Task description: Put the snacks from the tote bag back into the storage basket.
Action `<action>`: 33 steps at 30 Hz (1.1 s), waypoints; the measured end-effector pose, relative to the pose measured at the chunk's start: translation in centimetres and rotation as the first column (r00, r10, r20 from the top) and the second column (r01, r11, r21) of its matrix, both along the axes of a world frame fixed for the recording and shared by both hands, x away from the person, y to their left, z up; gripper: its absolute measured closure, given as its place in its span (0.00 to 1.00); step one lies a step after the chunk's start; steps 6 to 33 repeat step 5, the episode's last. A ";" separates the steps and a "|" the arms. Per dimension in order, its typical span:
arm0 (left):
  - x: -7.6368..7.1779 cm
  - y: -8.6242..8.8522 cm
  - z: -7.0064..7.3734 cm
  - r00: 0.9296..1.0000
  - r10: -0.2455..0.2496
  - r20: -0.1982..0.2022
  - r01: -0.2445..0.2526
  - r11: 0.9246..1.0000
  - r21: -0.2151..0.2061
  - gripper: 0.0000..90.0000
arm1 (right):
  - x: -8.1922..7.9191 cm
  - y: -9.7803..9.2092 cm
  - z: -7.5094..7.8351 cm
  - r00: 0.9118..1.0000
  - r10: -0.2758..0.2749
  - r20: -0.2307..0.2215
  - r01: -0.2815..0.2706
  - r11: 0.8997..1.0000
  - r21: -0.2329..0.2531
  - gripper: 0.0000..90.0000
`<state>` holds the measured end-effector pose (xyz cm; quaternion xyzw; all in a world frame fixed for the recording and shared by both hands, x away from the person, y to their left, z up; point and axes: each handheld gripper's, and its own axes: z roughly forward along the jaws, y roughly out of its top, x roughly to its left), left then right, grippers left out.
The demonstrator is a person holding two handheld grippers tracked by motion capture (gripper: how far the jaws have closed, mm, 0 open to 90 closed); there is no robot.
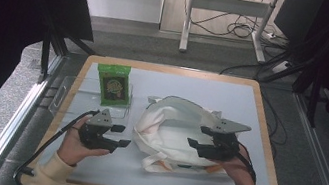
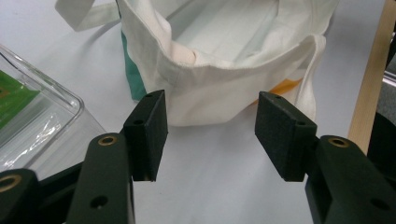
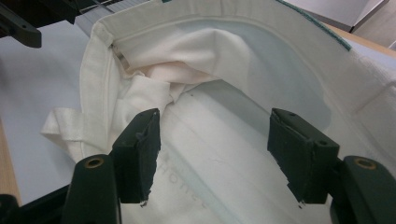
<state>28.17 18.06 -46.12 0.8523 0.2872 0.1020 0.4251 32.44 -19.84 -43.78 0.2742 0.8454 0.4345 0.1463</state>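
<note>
A white cloth tote bag (image 1: 171,131) lies open in the middle of the table, its mouth facing up, with a green and an orange patch on its side (image 2: 205,70). My left gripper (image 1: 120,136) is open just left of the bag, its jaws pointing at the bag's side and holding nothing (image 2: 210,135). My right gripper (image 1: 195,147) is open over the bag's right part, its jaws hovering above the bag's white inside (image 3: 215,154). A green packet (image 1: 114,85) stands in a clear plastic tray (image 1: 63,93) at the back left.
The table has a pale grey mat with a wooden rim (image 1: 267,135). The bag's strap (image 1: 153,163) trails toward the front edge. Beyond the table's far edge are a floor, cables and a metal desk frame (image 1: 226,16).
</note>
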 end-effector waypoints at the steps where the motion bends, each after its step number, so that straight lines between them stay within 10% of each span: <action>1: 0.0 0.0 0.0 1.000 0.000 0.000 0.000 1.000 0.000 0.49 | 0.0 0.0 0.0 1.000 0.000 0.000 0.000 1.000 0.000 0.39; 33: 0.1 0.0 -0.1 1.000 0.005 0.005 -0.005 1.000 0.005 0.47 | 0.0 0.0 0.0 1.000 -0.001 0.001 0.001 1.000 -0.005 0.39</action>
